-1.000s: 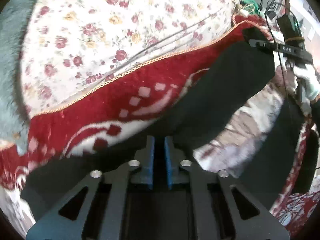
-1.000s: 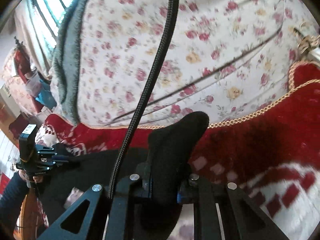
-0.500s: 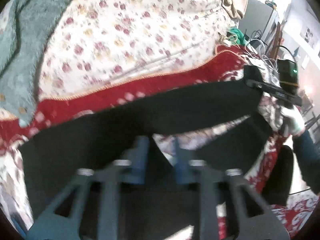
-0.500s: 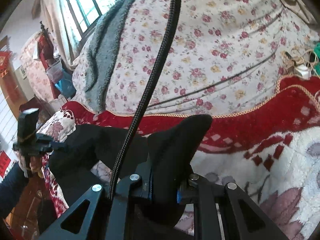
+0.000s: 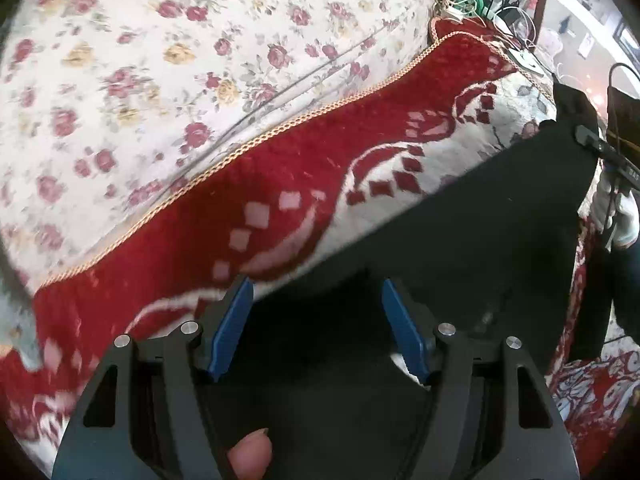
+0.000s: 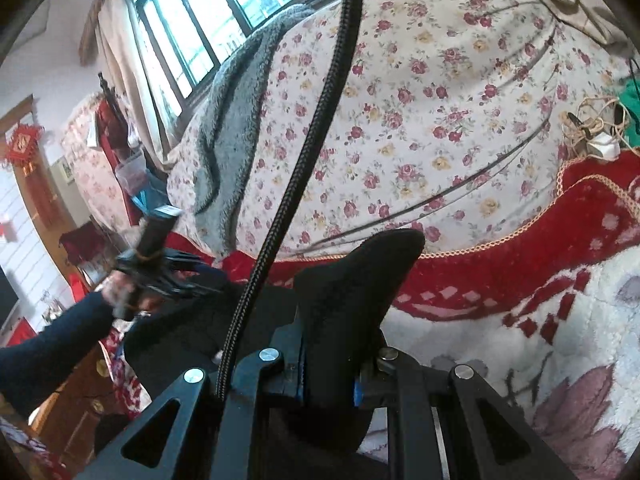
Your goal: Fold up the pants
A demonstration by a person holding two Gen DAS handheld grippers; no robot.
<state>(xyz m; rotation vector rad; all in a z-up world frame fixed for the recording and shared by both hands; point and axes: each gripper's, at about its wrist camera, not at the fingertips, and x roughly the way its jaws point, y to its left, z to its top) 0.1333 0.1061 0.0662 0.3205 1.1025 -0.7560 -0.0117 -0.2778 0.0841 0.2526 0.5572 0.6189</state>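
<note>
- The black pants run out of the left wrist view at the bottom edge, so their full shape is unknown.
- The right gripper is cut off by that view's right edge.
- In the right wrist view, the left gripper and its hand are motion-blurred.
- Pants fabric hides the right gripper's fingertips there.
- A fingertip shows only partly.

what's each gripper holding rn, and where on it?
Right gripper: shut on the black pants, clamping a bunched corner at one end. Left gripper: jaws just opened, pads clear of the cloth under them, holding nothing.
</note>
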